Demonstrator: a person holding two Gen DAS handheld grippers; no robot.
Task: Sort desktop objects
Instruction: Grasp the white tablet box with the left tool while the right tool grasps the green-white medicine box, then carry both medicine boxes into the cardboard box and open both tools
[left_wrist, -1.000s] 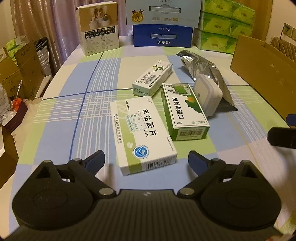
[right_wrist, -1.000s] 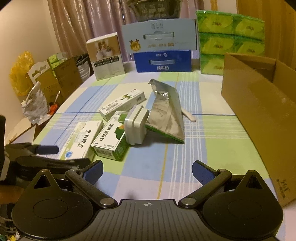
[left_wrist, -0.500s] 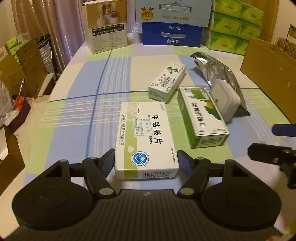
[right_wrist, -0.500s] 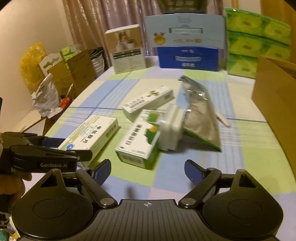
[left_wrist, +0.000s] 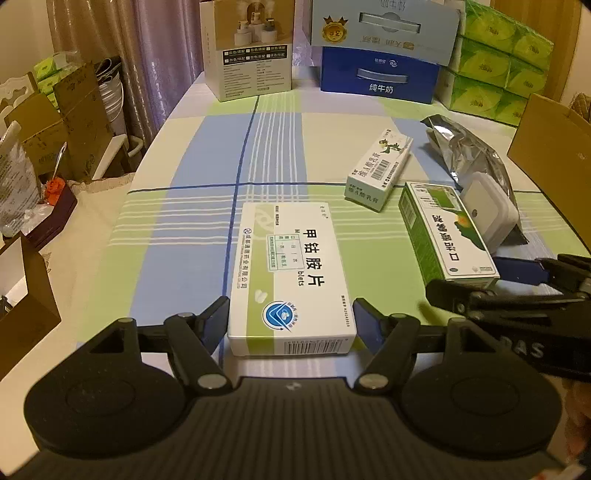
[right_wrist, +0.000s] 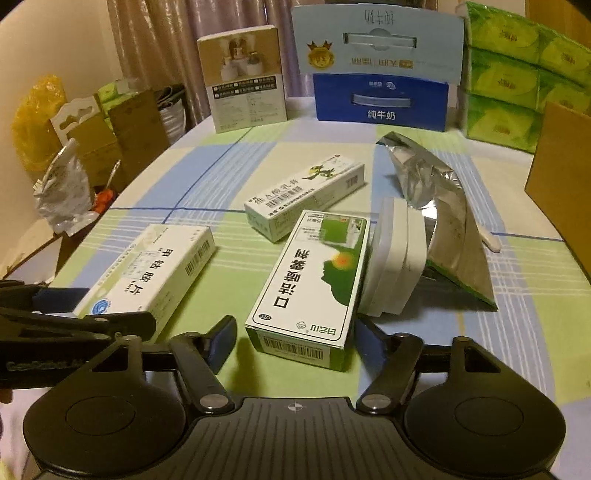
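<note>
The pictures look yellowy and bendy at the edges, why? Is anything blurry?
Left wrist view: warm indoor light tints everything; the fisheye lens bends the tablecloth stripes and darkens corners. Right wrist view: same tint, and the green box print looks slightly smeared; its shadow falls on the left.

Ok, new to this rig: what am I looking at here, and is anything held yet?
There is no robot: a person holds a two-finger tool in each hand, each with a camera looking along its fingers. One picture comes from the left tool, the other from the right tool. On the checked tablecloth lie a white tablet box, a green box, a slim box, a foil pouch and a white case. The left tool's pads press the white tablet box. The right tool's jaws have just been closing around the green box, with a gap left.
</note>
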